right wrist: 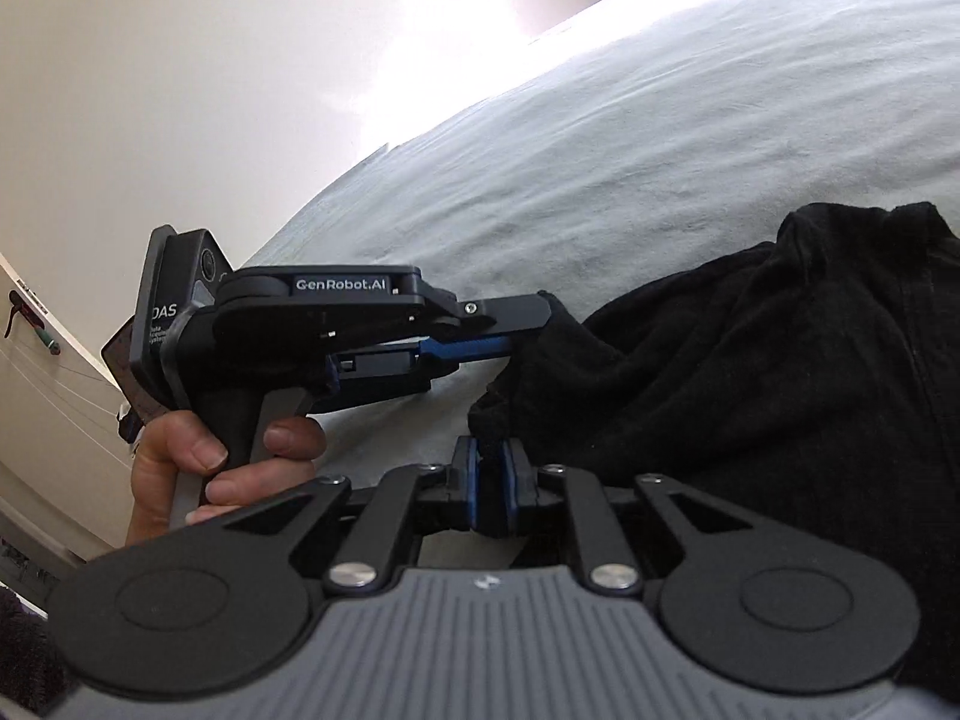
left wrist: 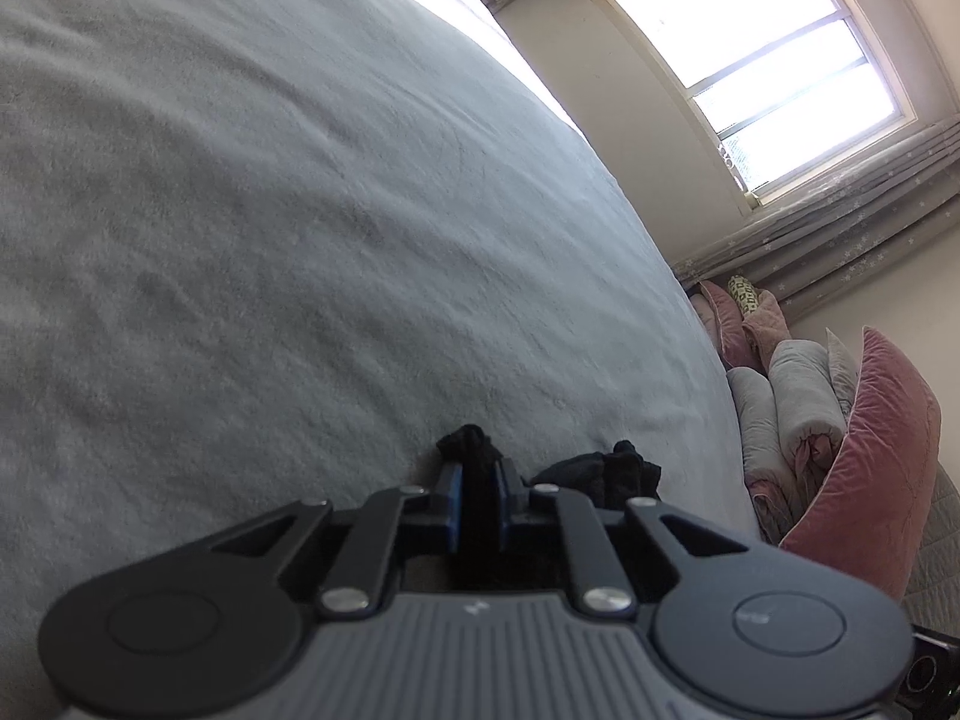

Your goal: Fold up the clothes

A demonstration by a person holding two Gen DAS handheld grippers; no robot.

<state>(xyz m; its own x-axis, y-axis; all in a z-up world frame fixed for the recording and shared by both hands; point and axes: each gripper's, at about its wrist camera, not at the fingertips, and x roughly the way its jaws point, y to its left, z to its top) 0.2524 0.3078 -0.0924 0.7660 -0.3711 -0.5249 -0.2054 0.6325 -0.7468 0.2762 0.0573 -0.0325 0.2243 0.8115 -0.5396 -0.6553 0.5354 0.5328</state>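
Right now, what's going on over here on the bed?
A person is working on a black garment lying on the grey bedspread, with a handheld gripper in each hand. The left gripper is shut on a bunched bit of the fabric, and the right gripper is pinching an edge close by. The garment is crumpled, with no neat fold visible yet.

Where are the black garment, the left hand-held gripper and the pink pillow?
black garment (right wrist: 750, 372): right wrist view, on its bunched middle.
left hand-held gripper (left wrist: 478, 504): left wrist view, midway between its fingertips.
pink pillow (left wrist: 870, 468): left wrist view, on its velvet face.
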